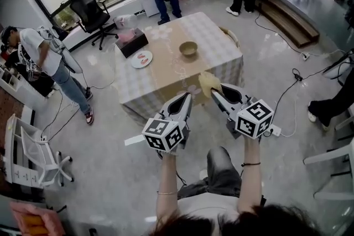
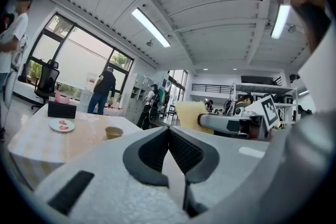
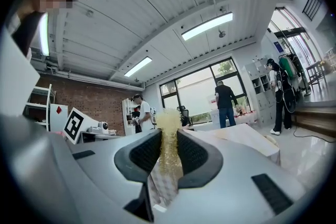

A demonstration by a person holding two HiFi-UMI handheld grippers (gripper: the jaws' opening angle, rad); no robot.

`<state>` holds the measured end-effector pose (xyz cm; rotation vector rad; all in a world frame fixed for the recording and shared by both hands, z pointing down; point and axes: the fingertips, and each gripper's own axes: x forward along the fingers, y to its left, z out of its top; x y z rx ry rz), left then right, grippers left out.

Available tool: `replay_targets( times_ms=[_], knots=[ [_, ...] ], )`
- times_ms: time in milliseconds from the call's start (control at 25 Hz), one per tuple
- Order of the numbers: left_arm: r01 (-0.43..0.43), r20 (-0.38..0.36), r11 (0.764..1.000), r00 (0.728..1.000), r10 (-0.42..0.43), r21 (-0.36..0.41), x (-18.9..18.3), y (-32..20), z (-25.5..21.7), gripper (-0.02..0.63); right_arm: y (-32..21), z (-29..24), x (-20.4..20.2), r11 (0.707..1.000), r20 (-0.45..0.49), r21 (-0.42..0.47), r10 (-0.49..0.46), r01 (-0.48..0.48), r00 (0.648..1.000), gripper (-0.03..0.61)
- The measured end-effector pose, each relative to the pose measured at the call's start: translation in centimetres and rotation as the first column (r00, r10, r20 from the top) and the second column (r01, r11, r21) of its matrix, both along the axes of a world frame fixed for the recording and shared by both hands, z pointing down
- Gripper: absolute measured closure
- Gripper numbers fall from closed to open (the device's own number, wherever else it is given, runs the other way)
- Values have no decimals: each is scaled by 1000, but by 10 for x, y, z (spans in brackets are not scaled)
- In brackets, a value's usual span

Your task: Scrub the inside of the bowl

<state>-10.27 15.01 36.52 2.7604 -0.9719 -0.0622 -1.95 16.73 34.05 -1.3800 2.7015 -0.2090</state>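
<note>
A small tan bowl (image 1: 188, 48) stands near the middle of the checked table (image 1: 221, 41), also visible as the bowl (image 2: 113, 132) in the left gripper view. My right gripper (image 1: 211, 91) is shut on a yellow sponge (image 1: 206, 83), which sticks out between its pads as the sponge (image 3: 169, 139) in the right gripper view. My left gripper (image 1: 189, 95) is shut with nothing in it, its pads meeting at the tip (image 2: 168, 128). Both grippers hang in front of the table's near edge, well short of the bowl.
A white plate (image 1: 142, 58) with red pieces and a dark tissue box (image 1: 131, 42) sit at the table's left end. People stand beyond the table and at the left. An office chair (image 1: 88, 10) and white shelving (image 1: 25, 152) are at the left; cables cross the floor at the right.
</note>
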Motion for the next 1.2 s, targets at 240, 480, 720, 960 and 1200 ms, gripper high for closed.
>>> replay_targets(
  times_ms=[240,480,720,960,1200],
  knots=[
    [-12,8,1000,1000,12,-26,12,-22,15,603,-25,10,10,1000,-2,-19,1,-1,1000,499],
    [9,19,999,1000,-9,-35,18,-61,13,603,-69,9,14,999,6,-33,-23,24,1000,500],
    [8,-3,998,1000,-8,-62,28,-106,17,603,-112,11,22,997,15,-52,-57,57,998,499],
    [36,-21,996,999,-38,-81,38,-143,23,603,-148,20,34,992,16,-79,-96,97,995,500],
    [73,-20,994,997,-74,-78,46,-179,21,603,-185,22,44,986,6,-91,-139,139,990,499]
  ],
)
